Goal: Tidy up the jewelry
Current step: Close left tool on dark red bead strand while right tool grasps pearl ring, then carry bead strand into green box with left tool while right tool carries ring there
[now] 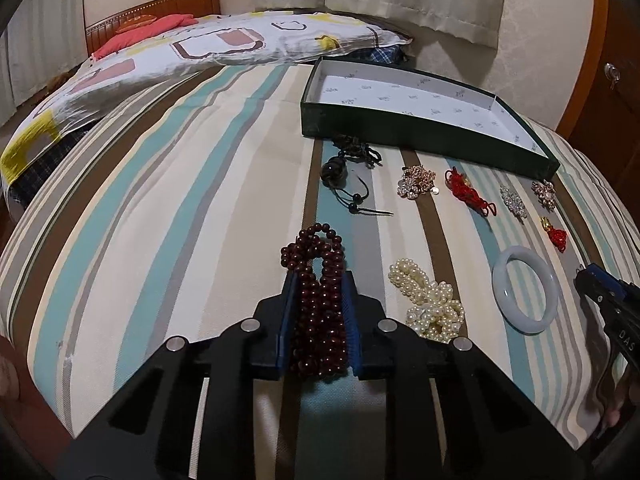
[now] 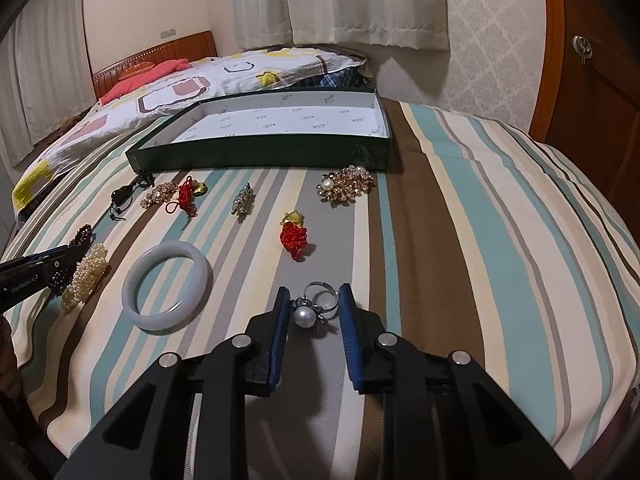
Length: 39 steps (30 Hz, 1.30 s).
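Note:
A dark red bead strand [image 1: 316, 248] lies bunched on the striped bed cover, and my left gripper [image 1: 320, 278] is shut on it, blue pads pressing both sides of the beads. My right gripper [image 2: 314, 290] is shut on a pearl ring [image 2: 303, 317], with the pearl and setting against the left pad and the silver band against the right pad. An open dark green box [image 2: 260, 152] with a white printed lining sits empty beyond the jewelry. From the right wrist view the left gripper [image 2: 60, 256] shows at the left edge, over the beads.
Between the grippers lie a white pearl strand [image 1: 428, 300] and a pale jade bangle [image 2: 168, 249]. Farther on are a red knot charm [image 2: 294, 236], a gold brooch [image 2: 346, 188], a silver brooch [image 2: 242, 200] and a black corded pendant [image 1: 332, 170]. A patterned quilt [image 1: 200, 48] lies behind.

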Each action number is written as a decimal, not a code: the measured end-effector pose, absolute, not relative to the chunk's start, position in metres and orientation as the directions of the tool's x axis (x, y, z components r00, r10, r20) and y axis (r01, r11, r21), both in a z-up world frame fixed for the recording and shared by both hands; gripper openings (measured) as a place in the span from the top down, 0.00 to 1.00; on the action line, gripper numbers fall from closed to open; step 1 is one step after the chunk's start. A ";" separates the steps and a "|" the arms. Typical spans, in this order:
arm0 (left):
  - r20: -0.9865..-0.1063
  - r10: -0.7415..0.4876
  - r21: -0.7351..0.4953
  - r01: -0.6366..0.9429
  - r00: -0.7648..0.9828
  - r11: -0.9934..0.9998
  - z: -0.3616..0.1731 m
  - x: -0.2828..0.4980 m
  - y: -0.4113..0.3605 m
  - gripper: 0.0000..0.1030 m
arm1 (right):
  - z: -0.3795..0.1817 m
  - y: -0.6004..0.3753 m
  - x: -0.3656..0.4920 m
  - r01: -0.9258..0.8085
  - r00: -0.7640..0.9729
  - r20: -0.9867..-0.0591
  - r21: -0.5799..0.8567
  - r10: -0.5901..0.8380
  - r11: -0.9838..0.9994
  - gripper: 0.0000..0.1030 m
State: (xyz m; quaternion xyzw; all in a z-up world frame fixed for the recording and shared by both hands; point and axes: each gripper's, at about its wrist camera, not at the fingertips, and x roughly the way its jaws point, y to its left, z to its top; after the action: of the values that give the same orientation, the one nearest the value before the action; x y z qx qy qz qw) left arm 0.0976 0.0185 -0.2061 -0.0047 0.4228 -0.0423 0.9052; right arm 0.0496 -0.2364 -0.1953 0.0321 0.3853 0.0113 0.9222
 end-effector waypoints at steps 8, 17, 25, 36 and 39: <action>-0.740 -0.080 -0.039 0.076 0.667 0.996 -0.196 0.094 0.018 0.80 | -0.189 -0.237 0.050 0.001 0.714 -0.699 0.068 0.046 0.998 0.75; -0.700 -0.122 -0.070 0.102 0.704 0.992 -0.169 0.104 0.008 0.80 | -0.163 -0.241 0.061 -0.006 0.753 -0.655 0.084 0.059 0.996 0.75; -0.645 -0.148 -0.068 0.136 0.750 0.988 -0.139 0.138 -0.013 0.80 | -0.129 -0.253 0.105 -0.002 0.813 -0.580 0.086 0.052 0.996 0.75; -0.650 -0.170 -0.080 0.155 0.741 0.985 -0.141 0.240 -0.039 0.80 | -0.139 -0.262 0.188 -0.023 0.798 -0.599 0.083 0.068 0.996 0.75; -0.679 -0.162 -0.061 0.165 0.716 0.984 -0.155 0.262 -0.045 0.80 | -0.155 -0.263 0.205 -0.026 0.768 -0.636 0.080 0.071 0.996 0.75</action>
State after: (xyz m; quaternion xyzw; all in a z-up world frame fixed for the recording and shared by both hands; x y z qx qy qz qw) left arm 0.2621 -0.0452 -0.1553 0.0020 0.3664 -0.0885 0.9262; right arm 0.2053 -0.2630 -0.1546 0.0333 0.3396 0.0258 0.9396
